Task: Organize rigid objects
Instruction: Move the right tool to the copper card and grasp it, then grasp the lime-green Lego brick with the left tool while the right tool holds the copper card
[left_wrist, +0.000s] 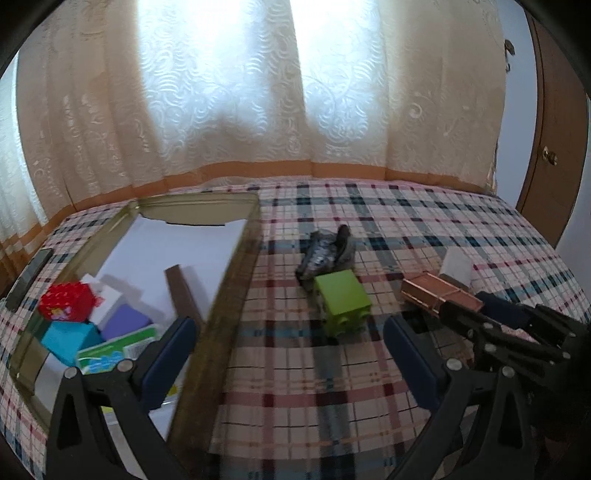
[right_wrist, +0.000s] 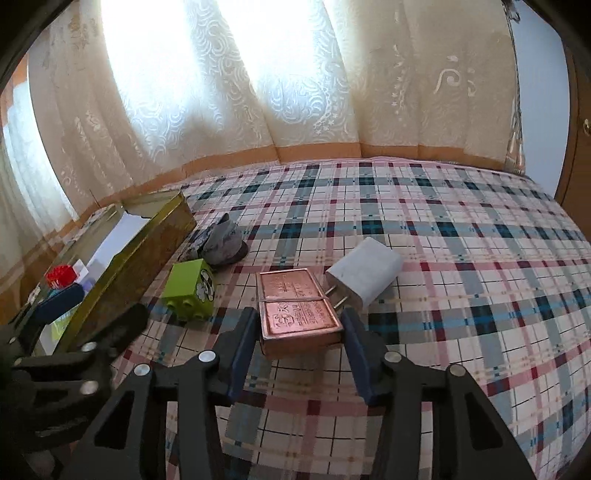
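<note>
A copper-coloured flat tin lies on the plaid bed cover. My right gripper stands around its near end, one finger on each side, jaws apart with small gaps to the tin. It also shows in the left wrist view. A green toy block lies to its left. My left gripper is open and empty, straddling the wall of the olive open box, which holds red, blue and purple small boxes.
A white plug charger lies just behind the tin, prongs toward it. A dark crumpled object lies behind the green block. A phone lies left of the box. Curtains hang along the far bed edge; a wooden door stands at right.
</note>
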